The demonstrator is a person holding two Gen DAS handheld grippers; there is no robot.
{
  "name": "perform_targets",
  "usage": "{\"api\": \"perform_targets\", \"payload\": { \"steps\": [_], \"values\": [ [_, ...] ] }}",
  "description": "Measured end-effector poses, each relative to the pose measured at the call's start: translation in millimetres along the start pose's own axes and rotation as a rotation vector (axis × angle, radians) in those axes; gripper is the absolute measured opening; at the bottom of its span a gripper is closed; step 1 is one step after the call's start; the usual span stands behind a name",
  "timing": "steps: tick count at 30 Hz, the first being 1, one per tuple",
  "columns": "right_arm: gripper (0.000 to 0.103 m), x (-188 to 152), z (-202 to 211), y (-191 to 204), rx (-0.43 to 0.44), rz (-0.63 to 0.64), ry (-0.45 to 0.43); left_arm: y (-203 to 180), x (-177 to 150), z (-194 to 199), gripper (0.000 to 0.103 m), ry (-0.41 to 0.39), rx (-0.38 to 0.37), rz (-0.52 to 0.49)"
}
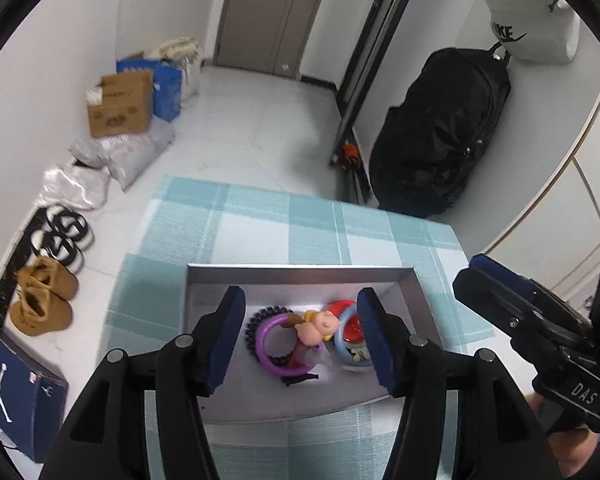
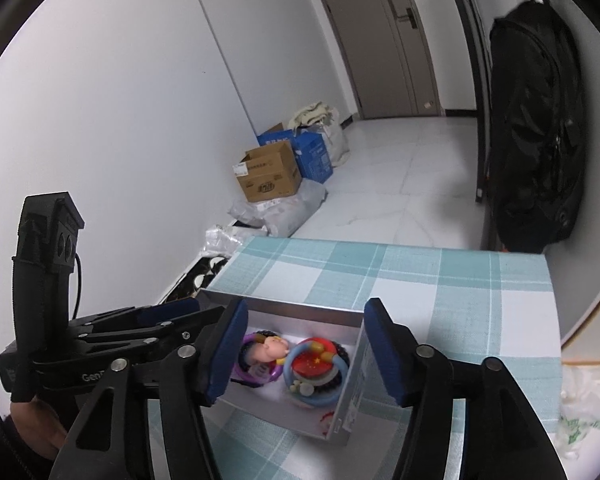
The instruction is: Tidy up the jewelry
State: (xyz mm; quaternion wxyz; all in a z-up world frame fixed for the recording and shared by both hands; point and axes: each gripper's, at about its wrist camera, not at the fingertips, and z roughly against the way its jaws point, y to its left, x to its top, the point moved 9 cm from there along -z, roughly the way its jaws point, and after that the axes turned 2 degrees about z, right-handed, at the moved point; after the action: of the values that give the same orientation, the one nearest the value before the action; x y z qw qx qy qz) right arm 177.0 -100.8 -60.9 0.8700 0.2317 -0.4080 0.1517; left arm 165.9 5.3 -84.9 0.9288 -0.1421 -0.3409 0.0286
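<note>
A shallow grey box stands on the teal plaid table. In it lie a purple ring, a dark bead bracelet, a small doll figure, a light blue ring and a red badge. My left gripper is open and empty, hovering above the box contents. My right gripper is open and empty over the same box, where the purple ring, doll, blue ring and red badge show. The right gripper also shows in the left wrist view.
The plaid tablecloth ends at the far edge above a white tiled floor. Cardboard boxes, plastic bags, shoes and a blue shoebox line the left wall. A black bag hangs at the right.
</note>
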Motion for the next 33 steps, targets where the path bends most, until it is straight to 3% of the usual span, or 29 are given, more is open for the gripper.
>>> {"api": "perform_targets", "payload": {
  "steps": [3,10,12,16,18,22,33],
  "values": [
    [0.069,2,4,3,-0.009,0.023,-0.024,-2,4,9,0.067,-0.064,0.045,-0.042],
    [0.081,-1,21,9,0.003,0.047,-0.101,-1,11,29,0.07,-0.167,0.059,-0.058],
    [0.086,-4,26,12,0.004,0.058,-0.112,0,12,37,0.082,-0.208,0.081,-0.054],
    [0.093,-9,41,20,-0.011,0.097,-0.141,2,11,54,0.086,-0.282,0.129,-0.073],
    [0.102,-11,51,23,-0.026,0.119,-0.17,3,7,57,0.088,-0.292,0.142,-0.072],
    [0.103,-14,64,30,-0.034,0.135,-0.208,4,-1,63,0.089,-0.294,0.143,-0.055],
    [0.103,-33,75,43,-0.056,0.159,-0.189,1,-18,75,0.089,-0.307,0.177,-0.059]
  ]
}}
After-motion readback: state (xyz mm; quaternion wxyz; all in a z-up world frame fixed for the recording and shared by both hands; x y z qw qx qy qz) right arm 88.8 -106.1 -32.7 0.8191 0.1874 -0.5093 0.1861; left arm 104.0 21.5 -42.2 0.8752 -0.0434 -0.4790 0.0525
